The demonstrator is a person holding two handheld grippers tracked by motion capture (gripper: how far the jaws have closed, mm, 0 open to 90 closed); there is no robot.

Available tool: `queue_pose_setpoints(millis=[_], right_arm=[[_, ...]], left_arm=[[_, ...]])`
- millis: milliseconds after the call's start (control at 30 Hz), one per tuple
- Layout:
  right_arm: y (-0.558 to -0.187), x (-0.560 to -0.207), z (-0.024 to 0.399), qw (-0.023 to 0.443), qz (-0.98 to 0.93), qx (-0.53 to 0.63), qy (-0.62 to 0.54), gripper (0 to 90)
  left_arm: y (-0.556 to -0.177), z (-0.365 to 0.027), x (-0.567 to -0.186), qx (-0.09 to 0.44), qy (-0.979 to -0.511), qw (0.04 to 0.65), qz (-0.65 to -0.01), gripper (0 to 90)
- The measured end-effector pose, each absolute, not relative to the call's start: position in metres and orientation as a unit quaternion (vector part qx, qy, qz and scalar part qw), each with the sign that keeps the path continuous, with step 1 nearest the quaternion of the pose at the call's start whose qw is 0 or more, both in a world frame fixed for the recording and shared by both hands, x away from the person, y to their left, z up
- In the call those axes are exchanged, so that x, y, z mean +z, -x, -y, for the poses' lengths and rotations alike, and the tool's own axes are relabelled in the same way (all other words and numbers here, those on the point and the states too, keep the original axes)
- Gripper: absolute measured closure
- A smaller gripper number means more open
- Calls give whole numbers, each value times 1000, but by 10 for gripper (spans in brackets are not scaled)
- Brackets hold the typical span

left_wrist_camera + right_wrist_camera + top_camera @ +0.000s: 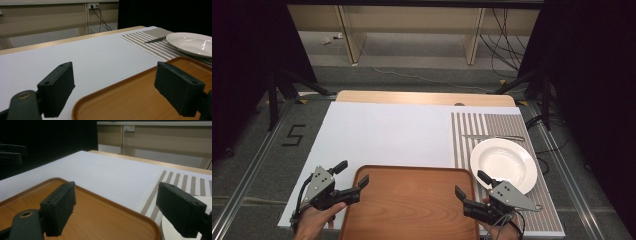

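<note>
A brown wooden tray lies at the near middle of the table with nothing on it. My left gripper is open at the tray's far left corner; in the left gripper view one jaw is over the white sheet and the other over the tray. At the tray's right edge my right gripper is open too, and the right gripper view has one jaw over the tray and the other over the white plate. Neither holds anything.
A white plate rests on a striped placemat at the right, with a knife beyond it. A white sheet covers the tabletop. Black stands and cables flank the table on the floor.
</note>
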State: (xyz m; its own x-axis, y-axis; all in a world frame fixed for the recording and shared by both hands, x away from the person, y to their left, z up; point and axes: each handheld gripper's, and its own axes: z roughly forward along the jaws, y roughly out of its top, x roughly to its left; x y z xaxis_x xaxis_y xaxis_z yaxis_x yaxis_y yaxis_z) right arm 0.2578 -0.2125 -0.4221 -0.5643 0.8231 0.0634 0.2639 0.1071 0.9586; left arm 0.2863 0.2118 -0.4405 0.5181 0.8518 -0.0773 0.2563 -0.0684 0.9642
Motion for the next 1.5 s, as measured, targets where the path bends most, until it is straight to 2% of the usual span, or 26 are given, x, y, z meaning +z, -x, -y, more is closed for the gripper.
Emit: queue_pose_setpoints(millis=[700,867,1100,1500], right_arm=[[-259,-417,217,254,-701,546,-382,177],[-260,-413,224,239,-714,533,-387,174],[-264,-411,235,263,-727,507,-380,175],[-265,-406,258,230,-768,449,-394,192]], left_arm=[[-286,-211,-440,271,-679,551,-403,161],[-285,-212,-439,273,-680,547,-405,161],[-285,-211,-440,269,-681,549,-404,161],[-284,-210,-440,269,-681,550,-402,161]])
